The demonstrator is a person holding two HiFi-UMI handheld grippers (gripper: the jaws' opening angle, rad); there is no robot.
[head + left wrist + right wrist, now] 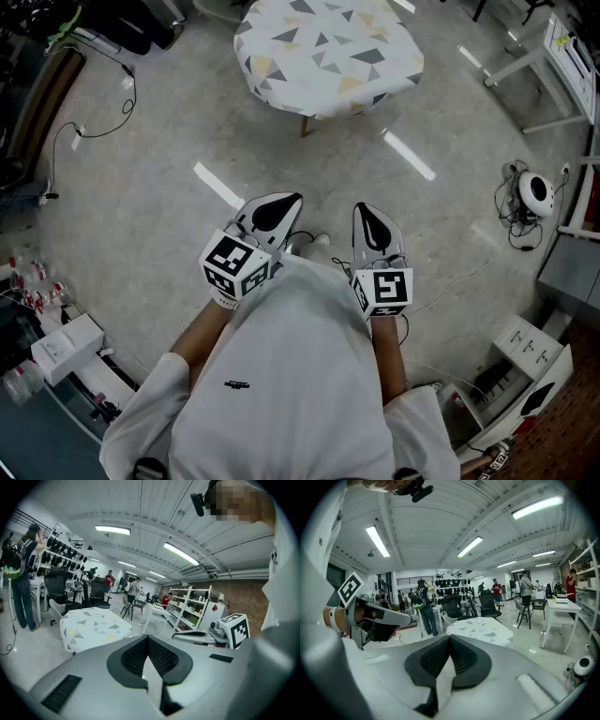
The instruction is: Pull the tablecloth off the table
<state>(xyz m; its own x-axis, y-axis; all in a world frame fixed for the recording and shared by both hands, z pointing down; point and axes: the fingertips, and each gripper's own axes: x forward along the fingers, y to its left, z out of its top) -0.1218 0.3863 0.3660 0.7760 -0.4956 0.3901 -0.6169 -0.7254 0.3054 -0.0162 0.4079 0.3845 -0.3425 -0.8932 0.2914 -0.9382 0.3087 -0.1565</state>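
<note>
Tablecloth (328, 52): triangle-patterned, draped over the table (305, 125), well apart from both my grippers.
Left gripper (277, 208): my fingers are clenched together, nothing between them.
Right gripper (371, 223): clenched likewise, empty.
Pose: both are held side by side near my chest, tipped slightly down toward the table.
Head view only: the whole tabletop from above.
Gripper views only: shelves (190, 606), chairs (490, 605) and people (423, 604) beyond it.

- white fabric tablecloth with grey and yellow triangles (328, 56): 1
- cloth-covered table (306, 125), wooden leg showing: 1
- grey two-jaw grippers with marker cubes: 2, namely left gripper (287, 200) and right gripper (364, 210)
- round white floor device (537, 190), cabled: 1
</note>
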